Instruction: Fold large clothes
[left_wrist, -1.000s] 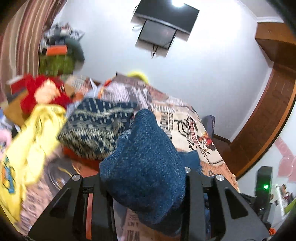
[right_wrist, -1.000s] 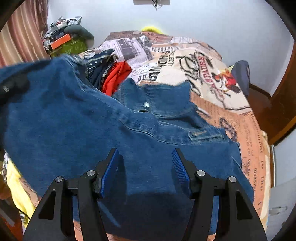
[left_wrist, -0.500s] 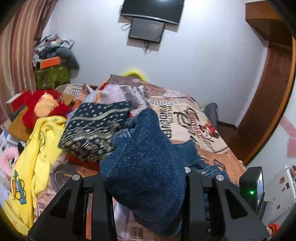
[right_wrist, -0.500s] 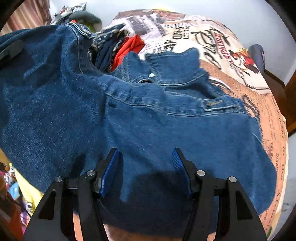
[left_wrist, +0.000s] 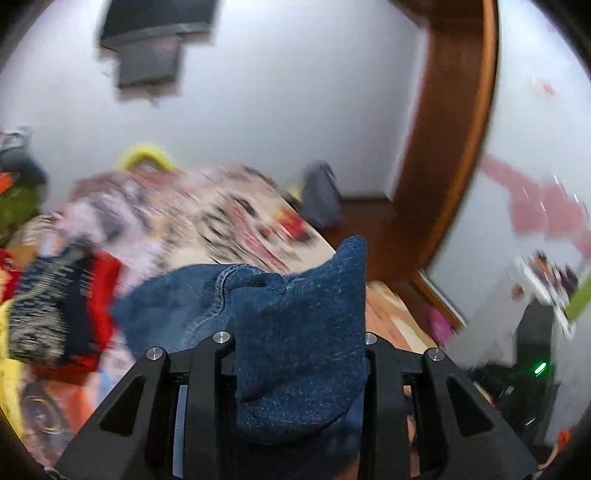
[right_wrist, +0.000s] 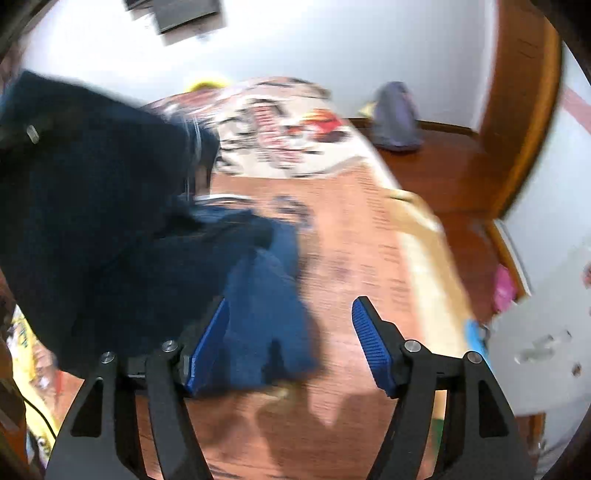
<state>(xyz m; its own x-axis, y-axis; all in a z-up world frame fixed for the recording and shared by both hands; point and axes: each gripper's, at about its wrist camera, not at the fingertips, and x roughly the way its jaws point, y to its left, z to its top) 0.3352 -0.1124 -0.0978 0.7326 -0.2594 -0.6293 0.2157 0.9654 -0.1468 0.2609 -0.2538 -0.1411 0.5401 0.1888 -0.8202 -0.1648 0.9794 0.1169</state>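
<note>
Left gripper (left_wrist: 299, 339) pinching a bunched fold of the denim jacket (left_wrist: 295, 332), closing slightly. Right gripper (right_wrist: 290, 339) spreading, unclamped, above jacket cloth draped over the printed bedspread (right_wrist: 354, 236).

- Left gripper (left_wrist: 300, 354): black two-finger frame angled downward, jaws narrowly set and closing, clamped on a thick bunch of blue denim (the cloth fills the whole gap and hides the pads).
- Right gripper (right_wrist: 290, 347): angled more steeply downward, jaws opening; blue ribbed pads (right_wrist: 371, 347) stand wide apart and press on nothing (denim lies below, beside the left pad).
</note>
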